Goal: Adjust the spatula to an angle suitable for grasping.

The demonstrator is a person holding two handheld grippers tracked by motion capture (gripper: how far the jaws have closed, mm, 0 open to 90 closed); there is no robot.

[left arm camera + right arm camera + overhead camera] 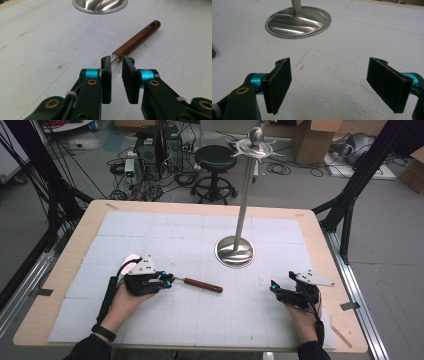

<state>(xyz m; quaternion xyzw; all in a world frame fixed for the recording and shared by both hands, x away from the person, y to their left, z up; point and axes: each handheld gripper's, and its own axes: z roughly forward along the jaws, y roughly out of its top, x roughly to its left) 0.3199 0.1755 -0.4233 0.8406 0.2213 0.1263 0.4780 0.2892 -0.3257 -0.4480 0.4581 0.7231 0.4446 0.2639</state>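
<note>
The wooden-handled tool [202, 285] lies flat on the white mat [150, 235] that covers the worktop [80, 227], left of centre, with nothing lying across it. Its long axis runs left to right in the high view: the metal neck [115, 58] points toward the left claw [169, 281], and the handle end with the small hole points toward the middle of the mat. Beyond it stands a tall metal stand [235, 251] on a round base, well apart from the tool. The left hand [127, 297] comes in low from the bottom edge, its claw level with the mat; the jaws are narrowly parted with the tool's neck at their tips, contact unclear. The right claw [274, 286] rests near the right edge, spread wide over bare mat.
</note>
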